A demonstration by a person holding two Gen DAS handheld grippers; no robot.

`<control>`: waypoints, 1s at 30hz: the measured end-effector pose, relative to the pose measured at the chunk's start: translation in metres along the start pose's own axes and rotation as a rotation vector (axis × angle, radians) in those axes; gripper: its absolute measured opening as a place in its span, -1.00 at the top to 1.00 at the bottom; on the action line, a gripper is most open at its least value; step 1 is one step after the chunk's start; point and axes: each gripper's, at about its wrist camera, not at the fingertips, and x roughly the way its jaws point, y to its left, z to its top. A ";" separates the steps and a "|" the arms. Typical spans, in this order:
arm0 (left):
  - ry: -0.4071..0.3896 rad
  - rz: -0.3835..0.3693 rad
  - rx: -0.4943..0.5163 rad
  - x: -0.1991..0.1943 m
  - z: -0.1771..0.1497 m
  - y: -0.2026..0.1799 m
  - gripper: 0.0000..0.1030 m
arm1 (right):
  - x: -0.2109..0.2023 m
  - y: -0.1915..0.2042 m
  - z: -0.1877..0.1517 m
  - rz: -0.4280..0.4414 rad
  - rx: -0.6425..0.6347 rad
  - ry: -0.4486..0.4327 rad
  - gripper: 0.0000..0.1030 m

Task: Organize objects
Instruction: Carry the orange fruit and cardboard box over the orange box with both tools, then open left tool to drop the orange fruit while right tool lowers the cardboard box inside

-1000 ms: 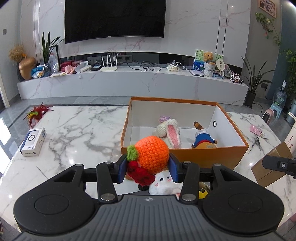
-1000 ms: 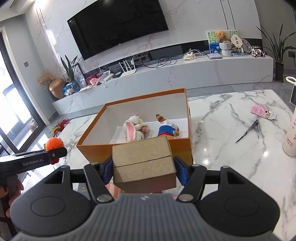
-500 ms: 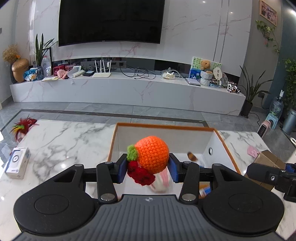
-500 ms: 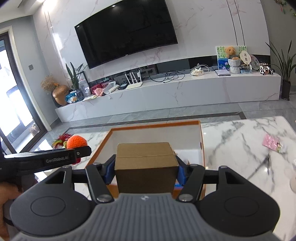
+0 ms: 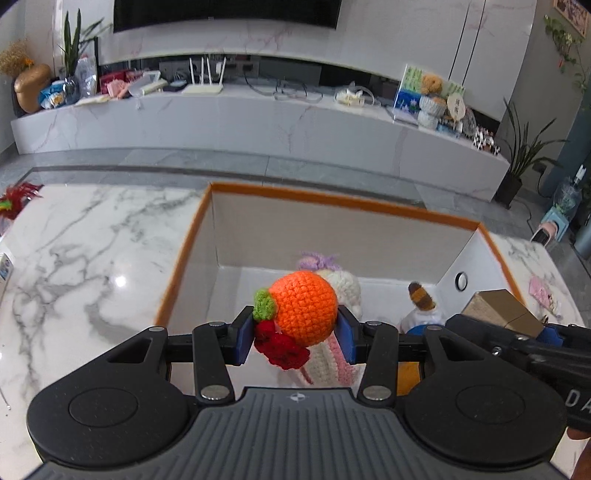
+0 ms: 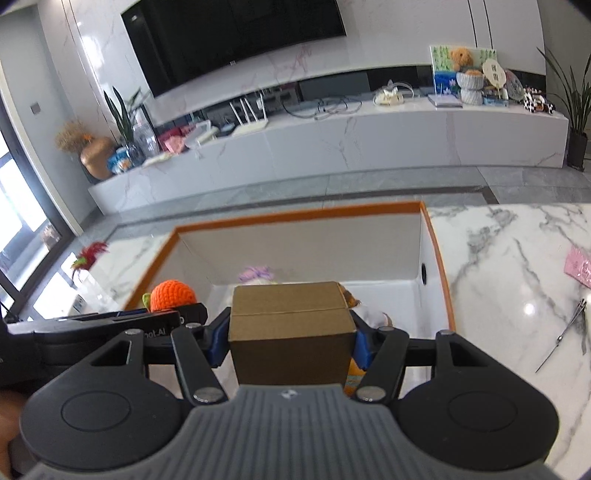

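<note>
Both grippers now hang over the orange box (image 5: 332, 201), no longer short of it. We keep the left gripper (image 5: 295, 334) pinching the crocheted orange (image 5: 304, 308) and the right gripper (image 6: 290, 341) clamping the cardboard carton (image 6: 290, 325), then lower toward bare floor at ten o'clock, clear of the knitted toys (image 5: 341, 291).

Black TV (image 6: 236, 33) on marble wall; router (image 5: 204, 86) on long console; scissors (image 6: 565, 332) on marble table (image 5: 92, 258).

We saw a knobbly orange crocheted yarn ball (image 5: 303, 309), a matt brown cardboard carton (image 6: 290, 334), and a glossy, smooth white marble tabletop (image 5: 92, 266).
</note>
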 end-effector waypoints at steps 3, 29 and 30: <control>0.039 0.016 0.012 0.012 -0.001 -0.003 -0.02 | 0.013 -0.002 -0.001 -0.008 -0.007 0.028 -0.22; 0.248 0.122 0.043 0.048 -0.012 -0.001 -0.03 | 0.046 0.026 -0.015 -0.125 -0.276 0.186 -0.22; 0.249 0.124 0.041 0.048 -0.012 -0.001 -0.03 | 0.045 0.027 -0.016 -0.127 -0.275 0.187 -0.22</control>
